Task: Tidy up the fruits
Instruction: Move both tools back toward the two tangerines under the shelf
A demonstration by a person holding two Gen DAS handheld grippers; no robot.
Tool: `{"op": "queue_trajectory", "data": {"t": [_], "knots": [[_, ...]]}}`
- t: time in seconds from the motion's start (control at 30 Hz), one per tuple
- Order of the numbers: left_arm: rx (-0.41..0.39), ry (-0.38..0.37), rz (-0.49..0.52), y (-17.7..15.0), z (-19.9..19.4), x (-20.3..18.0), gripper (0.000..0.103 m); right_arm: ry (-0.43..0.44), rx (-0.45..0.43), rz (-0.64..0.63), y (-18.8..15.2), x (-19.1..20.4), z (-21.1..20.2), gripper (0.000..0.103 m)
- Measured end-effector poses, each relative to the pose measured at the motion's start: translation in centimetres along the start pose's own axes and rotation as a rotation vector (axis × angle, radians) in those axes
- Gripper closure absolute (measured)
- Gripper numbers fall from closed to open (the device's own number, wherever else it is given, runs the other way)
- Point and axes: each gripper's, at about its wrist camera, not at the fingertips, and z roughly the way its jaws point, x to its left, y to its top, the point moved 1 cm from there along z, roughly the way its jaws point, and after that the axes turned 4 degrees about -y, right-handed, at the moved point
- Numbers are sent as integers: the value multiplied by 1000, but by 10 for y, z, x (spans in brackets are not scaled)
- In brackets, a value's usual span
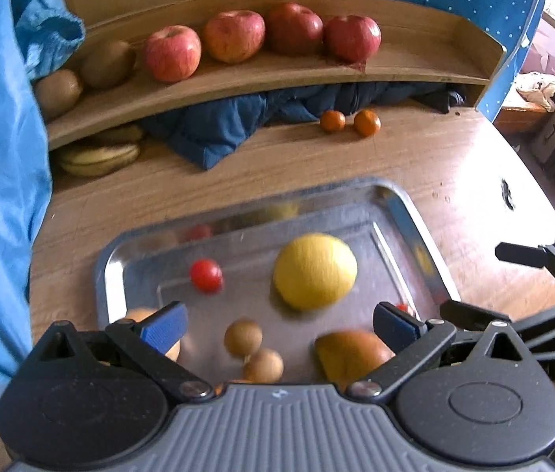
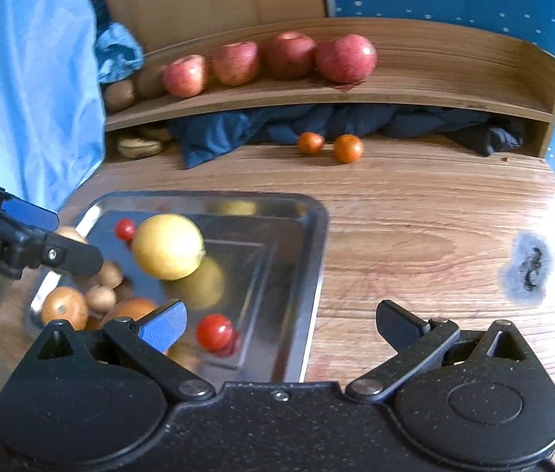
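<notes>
Both views blurred. Left gripper (image 1: pixel 280 324) hangs over the steel tray (image 1: pixel 415 212), jaws wide apart, nothing between; it hides part of the brown pear (image 1: pixel 350 350) and small brown fruits (image 1: pixel 243 337). Right gripper (image 2: pixel 280 324) also spread wide and empty, at the tray's right edge. Yellow fruit (image 1: pixel 315 271) and cherry tomato (image 1: pixel 206 274) lie in the tray. Apples (image 1: pixel 234 35) on the shelf (image 1: pixel 427 67); bananas (image 1: pixel 98 157) half hidden under it, beside dark cloth (image 1: pixel 214 126).

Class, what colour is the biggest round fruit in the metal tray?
Yellow; clearest in the left wrist view.
</notes>
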Motion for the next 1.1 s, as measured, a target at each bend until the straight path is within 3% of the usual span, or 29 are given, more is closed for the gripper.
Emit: {"op": "queue_trajectory", "data": {"t": [0.53, 1.1], "knots": [[-11, -44, 54, 56, 46, -18, 1, -98, 12, 63, 23, -24, 23, 1], [-26, -73, 30, 113, 97, -26, 1, -206, -15, -49, 58, -35, 57, 1]]}}
